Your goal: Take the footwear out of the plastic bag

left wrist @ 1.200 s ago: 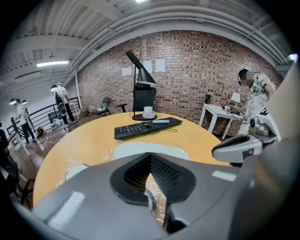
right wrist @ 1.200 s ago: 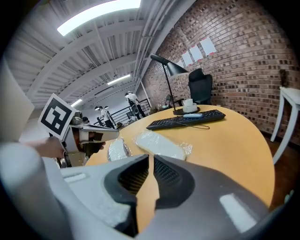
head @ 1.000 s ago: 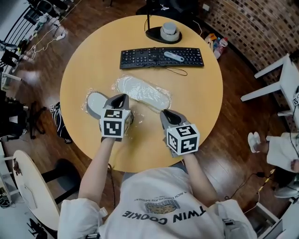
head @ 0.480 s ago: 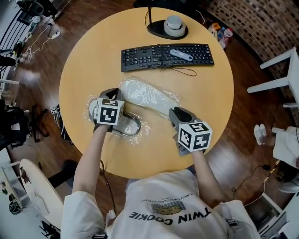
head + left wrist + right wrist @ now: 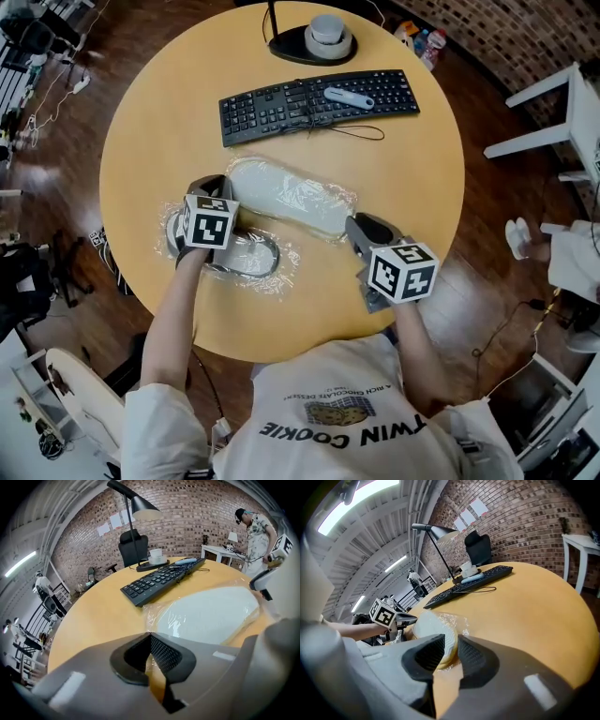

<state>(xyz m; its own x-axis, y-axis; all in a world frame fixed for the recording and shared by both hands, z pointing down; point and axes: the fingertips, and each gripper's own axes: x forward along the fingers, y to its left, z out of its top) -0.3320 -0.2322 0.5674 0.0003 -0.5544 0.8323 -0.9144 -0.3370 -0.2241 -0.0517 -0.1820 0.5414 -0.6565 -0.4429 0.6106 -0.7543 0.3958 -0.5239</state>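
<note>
The white slipper [image 5: 281,190] is seen still sealed in the plastic bag [image 5: 345,200] mid-desk [image 5: 412,141]. The left hand-held gripper [image 5: 214,181] is closed, jaws together at the bag's left edge. The right hand-held gripper [image 5: 360,223] is held slightly apart, with the slipper's end between its jaws.

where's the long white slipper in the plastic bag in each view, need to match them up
Head view: the bagged white slipper lies near the picture's centre, slanting down to the right.
Left gripper view: the slipper fills the area right of centre.
Right gripper view: the slipper sits lower left of centre, seen end-on.
Shared landmark: the black keyboard, beyond the slipper in all three.
</note>
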